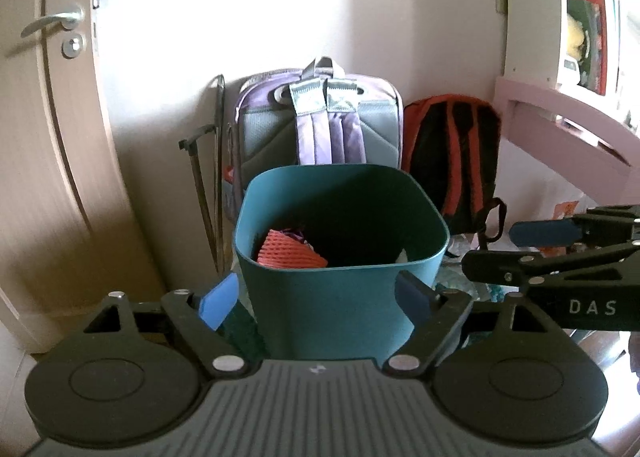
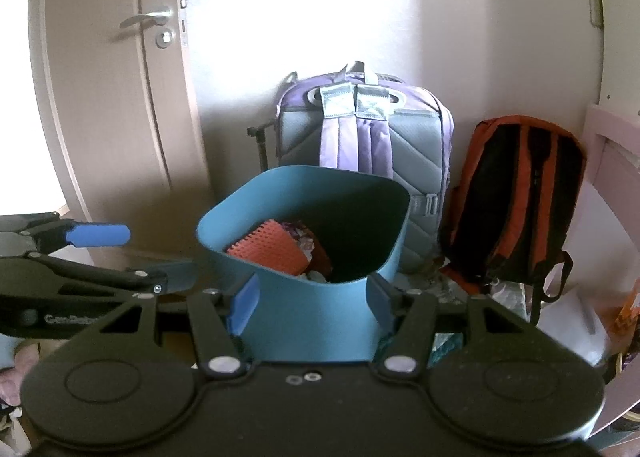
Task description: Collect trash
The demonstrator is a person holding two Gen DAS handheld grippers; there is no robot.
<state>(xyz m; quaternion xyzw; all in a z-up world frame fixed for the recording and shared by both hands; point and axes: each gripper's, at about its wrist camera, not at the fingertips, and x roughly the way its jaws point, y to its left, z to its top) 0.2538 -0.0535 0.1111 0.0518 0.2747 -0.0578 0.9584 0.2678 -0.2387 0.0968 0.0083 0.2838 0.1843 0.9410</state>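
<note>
A teal bin stands on the floor right in front of both grippers; it also shows in the right wrist view. Inside lie an orange mesh piece and crumpled wrappers. My left gripper is open and empty, its blue pads on either side of the bin's near wall. My right gripper is open and empty, also straddling the bin. Each gripper shows in the other's view, the right one at the right edge of the left wrist view and the left one at the left edge of the right wrist view.
A purple and grey backpack and a black and orange backpack lean on the wall behind the bin. A door is at left, a pink desk with shelves at right. Bags and clutter lie on the floor at right.
</note>
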